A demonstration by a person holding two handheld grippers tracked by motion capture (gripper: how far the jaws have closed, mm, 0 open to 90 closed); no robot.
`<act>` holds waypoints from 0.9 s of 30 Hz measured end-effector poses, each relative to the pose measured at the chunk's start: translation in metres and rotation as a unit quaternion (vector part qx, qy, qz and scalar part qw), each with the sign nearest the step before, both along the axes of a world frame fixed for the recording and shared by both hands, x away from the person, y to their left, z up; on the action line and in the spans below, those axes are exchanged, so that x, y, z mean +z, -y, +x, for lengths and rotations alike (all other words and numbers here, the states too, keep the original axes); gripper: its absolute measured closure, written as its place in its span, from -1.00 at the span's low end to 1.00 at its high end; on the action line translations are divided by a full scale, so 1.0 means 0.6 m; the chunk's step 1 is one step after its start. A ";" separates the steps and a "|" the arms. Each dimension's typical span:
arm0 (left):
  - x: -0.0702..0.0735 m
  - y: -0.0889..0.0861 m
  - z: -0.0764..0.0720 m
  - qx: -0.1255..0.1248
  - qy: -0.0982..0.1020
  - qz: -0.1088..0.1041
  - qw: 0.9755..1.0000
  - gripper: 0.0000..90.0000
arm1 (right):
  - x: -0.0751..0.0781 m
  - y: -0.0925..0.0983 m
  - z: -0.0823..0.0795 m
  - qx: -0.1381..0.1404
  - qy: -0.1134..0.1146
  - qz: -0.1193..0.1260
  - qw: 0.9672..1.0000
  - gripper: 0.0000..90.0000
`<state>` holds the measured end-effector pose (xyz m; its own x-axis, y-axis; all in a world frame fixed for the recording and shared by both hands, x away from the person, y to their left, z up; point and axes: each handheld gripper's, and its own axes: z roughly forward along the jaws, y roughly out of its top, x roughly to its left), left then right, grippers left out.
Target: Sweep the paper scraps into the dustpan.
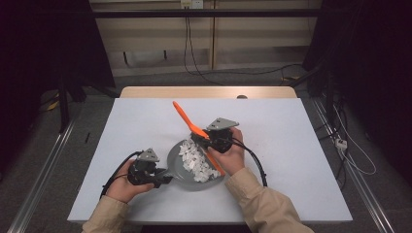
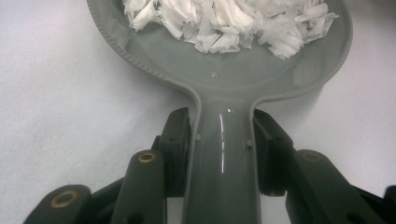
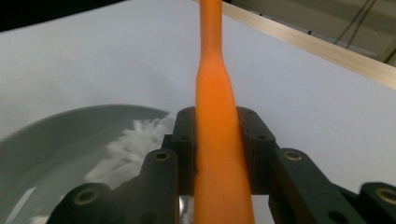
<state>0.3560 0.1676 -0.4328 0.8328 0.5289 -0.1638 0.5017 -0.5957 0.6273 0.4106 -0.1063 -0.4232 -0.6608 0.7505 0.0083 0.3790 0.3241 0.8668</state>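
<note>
A grey pan point(image 1: 176, 165) lies on the white table, holding a heap of white shredded pieces point(image 1: 196, 160). My left gripper point(image 1: 163, 179) is shut on the pan's handle point(image 2: 223, 154), its pads pressing both sides; the pan's bowl point(image 2: 243, 70) and the white pieces point(image 2: 224, 21) lie just ahead. My right gripper point(image 1: 204, 141) is shut on a long orange utensil point(image 1: 187, 121) that slants over the pan's right side, one end pointing to the far left, the other down by the hand. In the right gripper view the orange handle point(image 3: 219, 140) runs up between the jaws, with the pan point(image 3: 56, 140) at lower left.
The white table top point(image 1: 291, 145) has free room on the right, far side and left. A wooden strip point(image 1: 209, 92) runs along the table's far edge. Cables lie on the floor beyond and to the right.
</note>
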 end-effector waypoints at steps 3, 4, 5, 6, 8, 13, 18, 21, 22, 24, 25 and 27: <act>0.000 0.000 0.000 0.001 0.000 0.000 1.000 0.37 | 0.003 -0.002 -0.020 0.011 0.004 -0.012 1.000 0.59; 0.000 0.000 0.000 0.001 0.000 0.000 1.000 0.37 | 0.005 -0.002 -0.024 0.015 0.008 -0.016 1.000 0.59; 0.000 0.000 0.000 0.001 0.001 0.000 1.000 0.37 | 0.008 0.000 -0.027 0.018 0.006 -0.008 1.000 0.59; 0.000 0.000 0.000 0.001 0.001 0.000 1.000 0.37 | 0.011 0.002 -0.028 0.022 0.003 0.002 1.000 0.59; 0.000 0.000 0.000 0.003 0.003 0.000 1.000 0.36 | 0.018 0.006 -0.031 0.021 0.003 0.006 1.000 0.59; -0.001 0.001 -0.001 0.002 0.004 0.000 1.000 0.33 | 0.028 0.022 -0.033 0.017 0.001 0.016 1.000 0.59; -0.001 0.003 -0.003 0.002 0.013 0.000 1.000 0.29 | 0.035 0.045 -0.031 -0.009 0.011 0.019 1.000 0.59; -0.002 0.004 -0.003 0.002 0.014 0.001 1.000 0.29 | 0.034 0.060 -0.027 -0.025 0.011 0.022 0.999 0.59; -0.002 0.004 -0.003 0.002 0.014 0.001 1.000 0.29 | 0.033 0.063 -0.025 -0.034 0.014 0.015 0.999 0.59; -0.002 0.005 -0.004 0.005 0.016 0.006 1.000 0.27 | 0.027 0.070 -0.022 -0.045 0.014 0.007 0.999 0.59; -0.002 0.005 -0.004 0.004 0.017 0.005 1.000 0.27 | 0.024 0.072 -0.020 -0.050 0.012 0.004 0.999 0.59; -0.002 0.005 -0.004 0.005 0.017 0.005 1.000 0.26 | 0.015 0.077 -0.017 -0.059 0.012 -0.002 0.998 0.59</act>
<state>0.3536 0.1643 -0.4339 0.8324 0.5386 -0.1302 0.4862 -0.5972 0.6380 0.4005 -0.1526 -0.4143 -0.5672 0.8235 -0.0101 0.3941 0.2821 0.8747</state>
